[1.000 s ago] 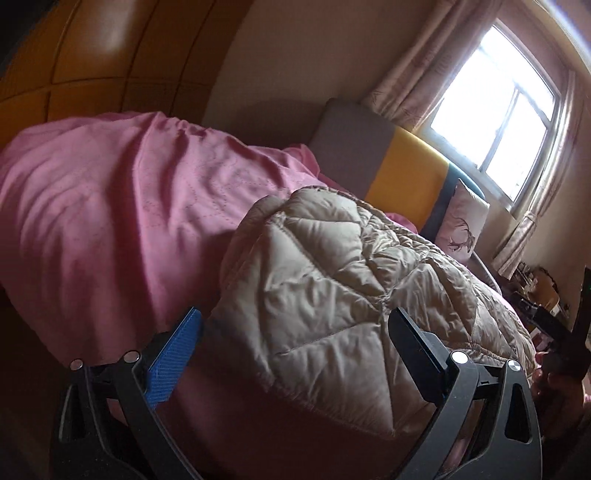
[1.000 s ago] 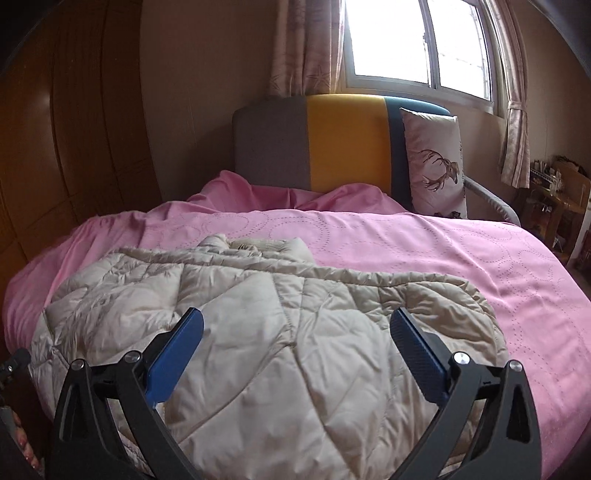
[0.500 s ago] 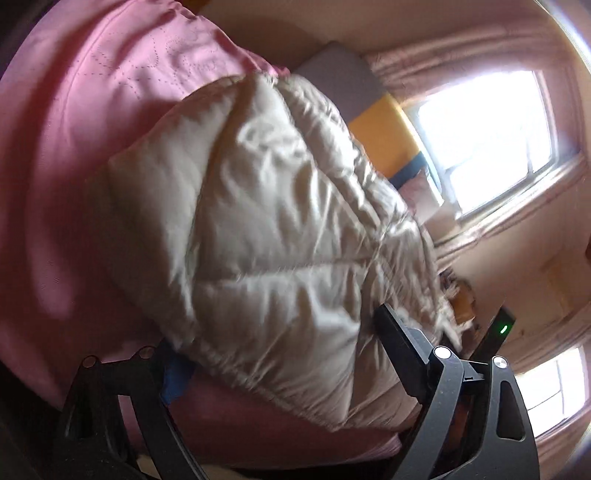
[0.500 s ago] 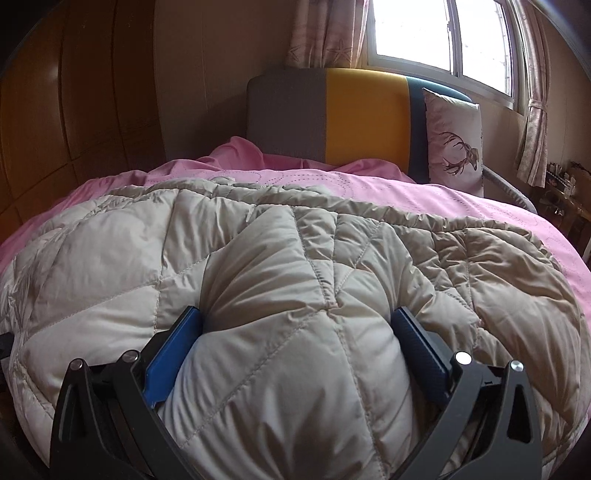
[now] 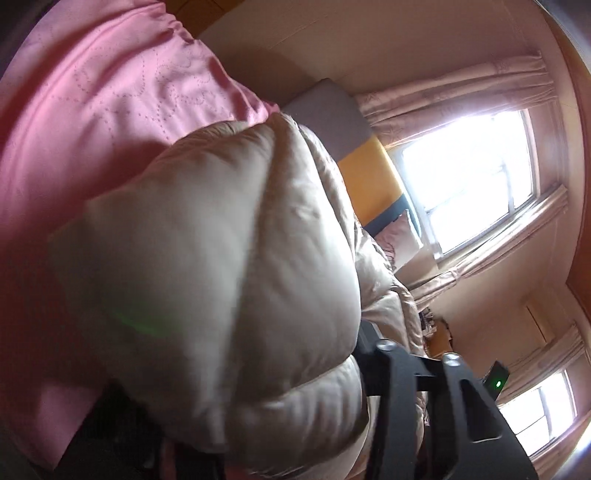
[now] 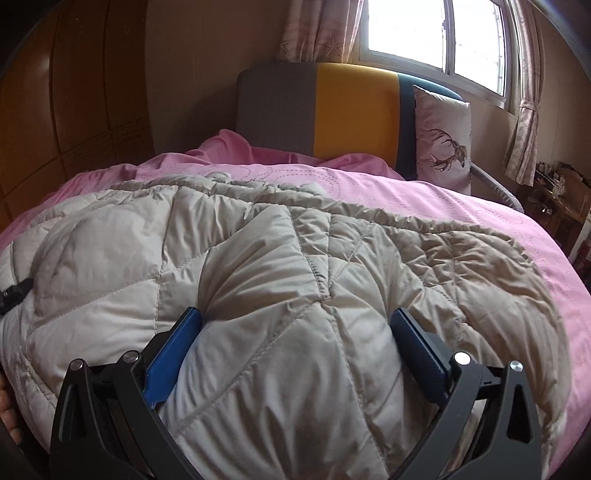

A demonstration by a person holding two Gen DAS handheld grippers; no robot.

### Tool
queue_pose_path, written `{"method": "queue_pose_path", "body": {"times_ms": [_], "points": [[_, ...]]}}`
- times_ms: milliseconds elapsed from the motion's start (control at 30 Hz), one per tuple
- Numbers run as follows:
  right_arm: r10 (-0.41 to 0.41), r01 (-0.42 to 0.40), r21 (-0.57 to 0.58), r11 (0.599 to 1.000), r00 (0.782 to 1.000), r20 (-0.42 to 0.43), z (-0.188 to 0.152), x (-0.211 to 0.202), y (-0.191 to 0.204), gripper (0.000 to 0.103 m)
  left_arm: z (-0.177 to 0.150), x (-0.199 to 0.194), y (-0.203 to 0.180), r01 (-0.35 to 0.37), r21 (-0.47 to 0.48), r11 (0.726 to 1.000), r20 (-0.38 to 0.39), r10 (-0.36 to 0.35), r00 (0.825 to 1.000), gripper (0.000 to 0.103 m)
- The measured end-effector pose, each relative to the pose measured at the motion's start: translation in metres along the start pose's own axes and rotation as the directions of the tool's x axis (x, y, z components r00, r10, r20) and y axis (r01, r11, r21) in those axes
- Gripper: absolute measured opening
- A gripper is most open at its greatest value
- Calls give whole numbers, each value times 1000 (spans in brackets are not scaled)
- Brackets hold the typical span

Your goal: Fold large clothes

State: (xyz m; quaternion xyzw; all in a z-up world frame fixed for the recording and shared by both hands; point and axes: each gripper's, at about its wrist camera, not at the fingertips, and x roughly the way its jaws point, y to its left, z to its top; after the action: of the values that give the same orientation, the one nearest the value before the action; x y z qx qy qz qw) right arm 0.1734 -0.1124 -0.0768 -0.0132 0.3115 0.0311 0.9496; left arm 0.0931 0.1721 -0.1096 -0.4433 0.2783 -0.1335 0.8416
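A beige quilted puffer jacket [image 6: 258,258] lies spread across the pink bedspread [image 6: 424,192]. In the left wrist view the jacket [image 5: 221,240] bulges up close and fills the middle. My left gripper [image 5: 240,369] is closing on a thick bunch of its edge. Only one black finger [image 5: 369,347] shows; the other is hidden behind the fabric. My right gripper [image 6: 295,321] is pushed down into the jacket's near edge. Its jaws stand wide, and a puffed fold rises between the blue pads [image 6: 173,350].
A grey, yellow and blue headboard [image 6: 351,110] and a deer-print pillow [image 6: 443,136] stand at the far end of the bed. A wooden wardrobe [image 6: 74,92] lines the left side, and a cluttered side table [image 6: 561,192] stands on the right. A bright window [image 6: 436,33] is above.
The left gripper rolled, pushed in on the jacket's edge and narrowed its jaws around a bunch of fabric. The right gripper sank onto the jacket, which now bulges between its pads.
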Motion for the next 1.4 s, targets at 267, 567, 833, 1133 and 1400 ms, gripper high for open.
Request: {"method": "queue_pose_path", "body": {"times_ms": [267, 567, 833, 1133, 1400], "points": [[-33, 28, -75, 997, 996, -78, 32, 43, 34, 101, -12, -34, 18, 118, -65, 991, 24, -117, 993, 32], [46, -53, -85, 995, 996, -81, 21, 68, 35, 101, -12, -26, 3, 71, -104, 992, 64, -65, 996, 92], [-105, 105, 41, 994, 994, -19, 21, 21, 26, 101, -2, -32, 13, 31, -132, 991, 57, -23, 998, 38], [-86, 87, -134, 987, 996, 14, -15, 26, 68, 101, 9, -45, -11, 125, -85, 989, 83, -118, 990, 34], [-58, 49, -124, 991, 996, -70, -1, 28, 59, 101, 7, -56, -87, 140, 182, 973, 67, -154, 986, 34]]}}
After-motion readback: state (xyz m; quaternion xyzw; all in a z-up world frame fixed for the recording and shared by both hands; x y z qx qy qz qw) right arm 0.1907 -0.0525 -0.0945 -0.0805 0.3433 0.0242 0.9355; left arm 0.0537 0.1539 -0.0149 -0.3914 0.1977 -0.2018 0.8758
